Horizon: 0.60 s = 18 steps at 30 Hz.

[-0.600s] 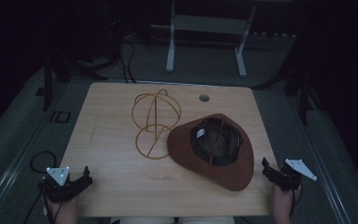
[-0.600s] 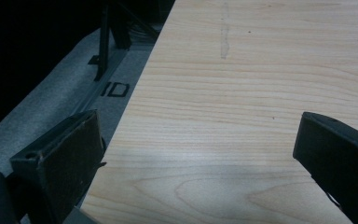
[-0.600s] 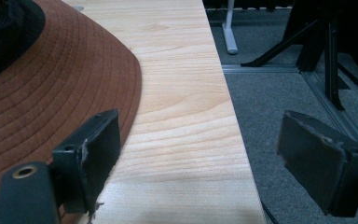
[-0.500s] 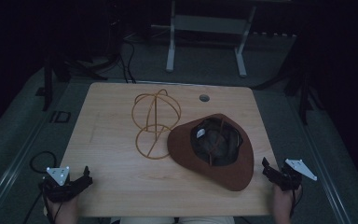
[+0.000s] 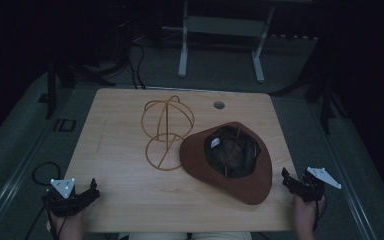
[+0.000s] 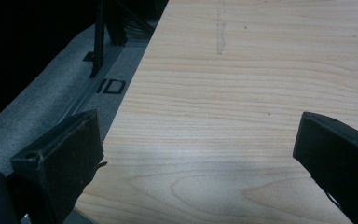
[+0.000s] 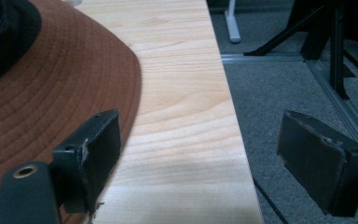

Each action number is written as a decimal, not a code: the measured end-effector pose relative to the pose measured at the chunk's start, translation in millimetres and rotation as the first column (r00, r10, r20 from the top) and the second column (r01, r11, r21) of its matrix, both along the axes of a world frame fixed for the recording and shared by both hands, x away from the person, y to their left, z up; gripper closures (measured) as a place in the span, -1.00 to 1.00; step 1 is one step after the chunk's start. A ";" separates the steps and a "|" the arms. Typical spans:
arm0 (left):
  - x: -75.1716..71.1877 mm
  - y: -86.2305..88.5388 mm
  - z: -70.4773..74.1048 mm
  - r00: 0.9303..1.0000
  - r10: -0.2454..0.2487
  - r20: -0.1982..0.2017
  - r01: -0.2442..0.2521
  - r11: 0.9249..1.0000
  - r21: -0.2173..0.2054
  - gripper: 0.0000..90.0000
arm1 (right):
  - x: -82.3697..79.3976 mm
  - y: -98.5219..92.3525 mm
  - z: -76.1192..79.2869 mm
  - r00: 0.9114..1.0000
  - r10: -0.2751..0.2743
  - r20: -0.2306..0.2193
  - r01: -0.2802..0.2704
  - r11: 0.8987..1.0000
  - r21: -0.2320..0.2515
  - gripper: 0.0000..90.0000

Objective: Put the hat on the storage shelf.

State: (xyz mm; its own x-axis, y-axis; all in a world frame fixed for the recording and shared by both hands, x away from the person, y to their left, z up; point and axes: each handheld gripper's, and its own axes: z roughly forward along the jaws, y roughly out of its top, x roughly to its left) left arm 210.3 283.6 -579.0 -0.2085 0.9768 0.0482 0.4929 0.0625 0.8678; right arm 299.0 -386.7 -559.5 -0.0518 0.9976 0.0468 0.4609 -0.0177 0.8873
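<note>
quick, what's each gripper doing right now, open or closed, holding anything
Left gripper: open, holding nothing, over the bare table.
Right gripper: open, holding nothing, at the table edge beside the brown hat.

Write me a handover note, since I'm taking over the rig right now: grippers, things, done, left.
Left gripper: open, empty, at the table's near left corner.
Right gripper: open, empty, at the near right edge, beside the hat's brim.
Brown hat: upside down on the table, right of centre.
Wire hat stand: upright, bare, just left of the hat.
Done: nothing gripped.
Left: probably lift the hat onto the stand.
</note>
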 end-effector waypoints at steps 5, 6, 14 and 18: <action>0.1 1.0 -0.9 1.000 -0.002 -0.006 0.002 1.000 -0.002 -0.95 | 8.9 3.8 16.4 0.997 0.063 -0.053 -0.063 0.998 0.004 -0.69; 0.2 1.0 -0.9 1.000 -0.002 -0.009 0.002 1.000 -0.004 -0.95 | 10.4 5.3 20.6 0.996 0.076 -0.054 -0.075 0.997 0.014 -0.69; 0.4 -0.1 -1.5 1.000 -0.002 -0.013 0.002 1.000 -0.001 -0.95 | 23.4 26.3 54.3 0.986 0.153 -0.063 -0.153 0.988 0.000 -0.70; 0.6 -0.2 -2.0 1.000 -0.008 -0.018 0.007 1.000 -0.005 -0.95 | 29.7 37.4 65.5 0.979 0.179 -0.097 -0.183 0.982 -0.035 -0.68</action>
State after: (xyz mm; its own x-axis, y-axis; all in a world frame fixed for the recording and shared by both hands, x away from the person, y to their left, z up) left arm 210.9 283.4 -581.0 -0.2003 0.9786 0.0469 0.5093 0.0631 0.8583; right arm 328.6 -349.3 -494.0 -0.2295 0.9732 0.0164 0.5337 0.1117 0.8383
